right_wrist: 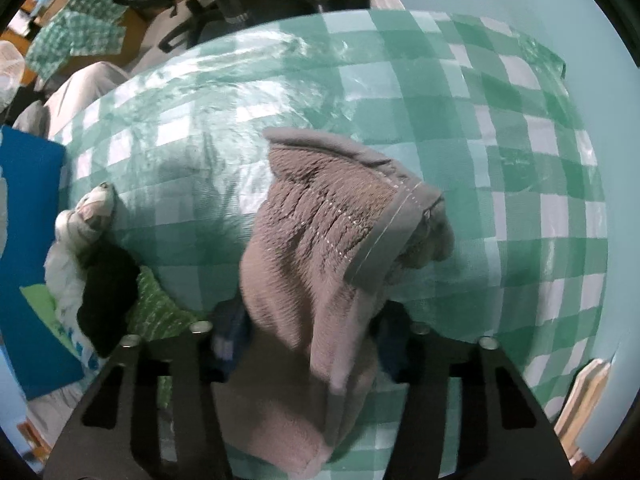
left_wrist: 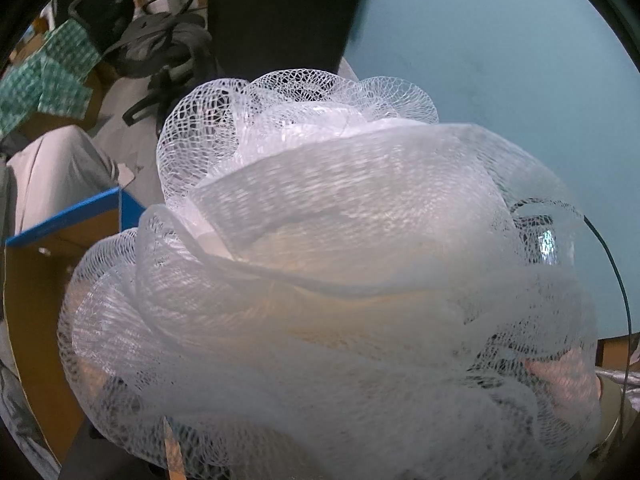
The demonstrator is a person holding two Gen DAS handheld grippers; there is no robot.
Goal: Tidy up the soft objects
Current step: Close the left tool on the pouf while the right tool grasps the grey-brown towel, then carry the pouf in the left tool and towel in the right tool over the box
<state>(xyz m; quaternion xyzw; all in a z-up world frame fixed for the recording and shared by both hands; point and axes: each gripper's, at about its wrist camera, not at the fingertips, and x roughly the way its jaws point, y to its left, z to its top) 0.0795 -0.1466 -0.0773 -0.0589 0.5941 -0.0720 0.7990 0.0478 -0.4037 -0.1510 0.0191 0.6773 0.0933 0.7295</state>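
Note:
A white mesh bath pouf [left_wrist: 332,280] fills most of the left wrist view and hides my left gripper's fingers; it hangs close to the lens above an open cardboard box [left_wrist: 44,288] with a blue rim. In the right wrist view, my right gripper [right_wrist: 308,344] is shut on a grey-brown fleece cloth [right_wrist: 324,256], which drapes over the green-and-white checked tablecloth [right_wrist: 520,152]. A small pile of soft things [right_wrist: 92,272], white, black and green, lies at the left edge of the table.
A blue box wall [right_wrist: 28,200] stands left of the table. A dark backpack [left_wrist: 168,44] and a green checked cloth [left_wrist: 52,68] lie on the floor behind. A teal wall [left_wrist: 500,60] is to the right. A pale wooden object [right_wrist: 584,396] sits at the table's right edge.

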